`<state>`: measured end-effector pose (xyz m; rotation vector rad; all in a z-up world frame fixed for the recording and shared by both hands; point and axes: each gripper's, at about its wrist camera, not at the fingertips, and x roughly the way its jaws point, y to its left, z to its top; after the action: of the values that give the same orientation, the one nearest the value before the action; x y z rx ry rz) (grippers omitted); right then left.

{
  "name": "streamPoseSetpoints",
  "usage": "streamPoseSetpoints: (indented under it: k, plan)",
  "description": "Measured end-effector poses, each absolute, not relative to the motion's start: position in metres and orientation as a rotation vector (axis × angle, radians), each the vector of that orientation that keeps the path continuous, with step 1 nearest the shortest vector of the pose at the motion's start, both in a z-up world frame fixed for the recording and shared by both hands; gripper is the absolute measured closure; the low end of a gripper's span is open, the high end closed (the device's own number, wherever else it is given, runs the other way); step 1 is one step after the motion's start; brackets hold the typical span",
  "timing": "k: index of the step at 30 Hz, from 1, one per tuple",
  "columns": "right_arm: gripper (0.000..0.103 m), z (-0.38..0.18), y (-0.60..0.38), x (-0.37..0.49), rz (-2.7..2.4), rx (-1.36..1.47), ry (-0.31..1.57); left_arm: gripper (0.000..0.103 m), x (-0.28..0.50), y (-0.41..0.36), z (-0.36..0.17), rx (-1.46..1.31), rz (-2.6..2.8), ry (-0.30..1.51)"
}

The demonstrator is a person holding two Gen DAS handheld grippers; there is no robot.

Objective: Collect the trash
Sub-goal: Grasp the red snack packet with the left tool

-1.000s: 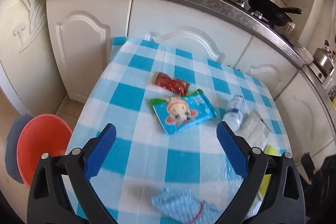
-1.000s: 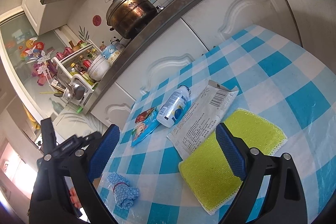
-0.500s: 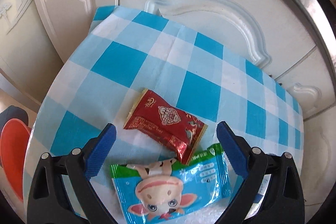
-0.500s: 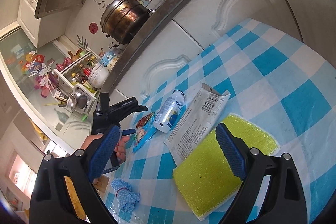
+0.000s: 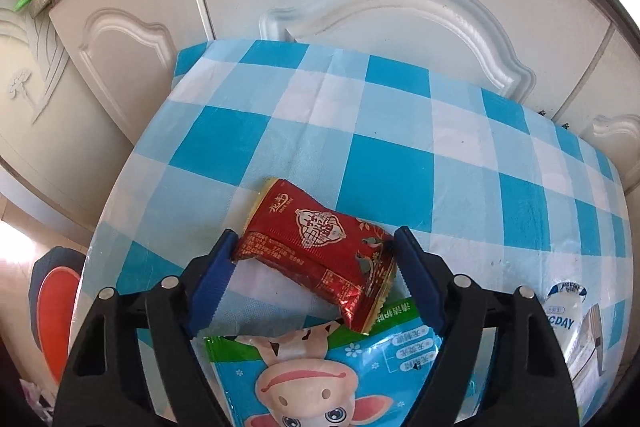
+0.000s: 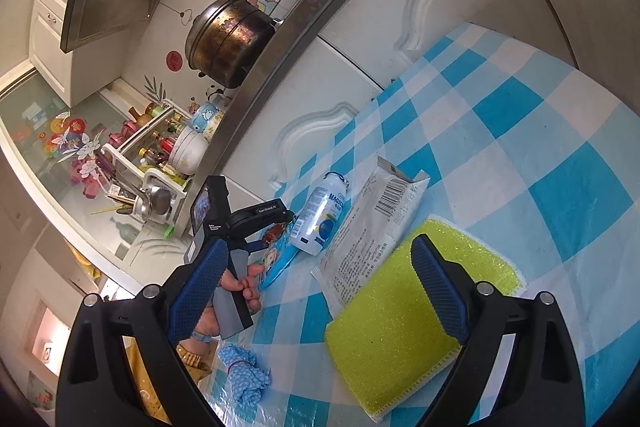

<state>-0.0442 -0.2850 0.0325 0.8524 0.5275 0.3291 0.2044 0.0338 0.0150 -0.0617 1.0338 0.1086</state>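
- Closing in since half a second ago, the left gripper point(image 5: 316, 247) now has its blue pads touching both ends of the red wrapper point(image 5: 316, 257); before, they stood wide apart with the wrapper loose between them.
- Whether the jaws are pressing yet or only touching cannot be told for sure, but the wrapper looks slightly bunched between them.
- The red wrapper lies on the checked tablecloth point(image 5: 400, 131), toward its left edge, long axis running across the gripper from left pad to right pad, its right end tilted nearer the camera.
- That right end overlaps the top edge of the blue cow packet point(image 5: 320, 375), which lies just nearer the camera.
- A white bottle point(image 5: 564, 311) lies to the right, near the cloth's edge.
- In the right view the left hand point(image 6: 236, 291) grips the handle low over the table, the tool reaching toward the cabinets.
- The right gripper point(image 6: 316, 291) hovers with jaws wide apart above the yellow sponge point(image 6: 400, 323), much as before.
- Beside the sponge lie a white sachet point(image 6: 368, 235) and the bottle point(image 6: 320, 219); a blue cloth point(image 6: 244, 371) sits at the near edge.
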Motion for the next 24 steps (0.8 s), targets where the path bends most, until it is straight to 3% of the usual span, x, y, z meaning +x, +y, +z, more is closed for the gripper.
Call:
streamPoseSetpoints:
  k: [6,24]
  plan:
    - [0.011,0.031,-0.284,-0.043,0.317,0.846,0.542,0.043,0.195,0.033,0.020,-0.053,0.038,1.027]
    - [0.011,0.025,-0.272,-0.038,0.278,0.733,0.602,0.047,0.148,0.022,0.042,-0.070,-0.193,0.981]
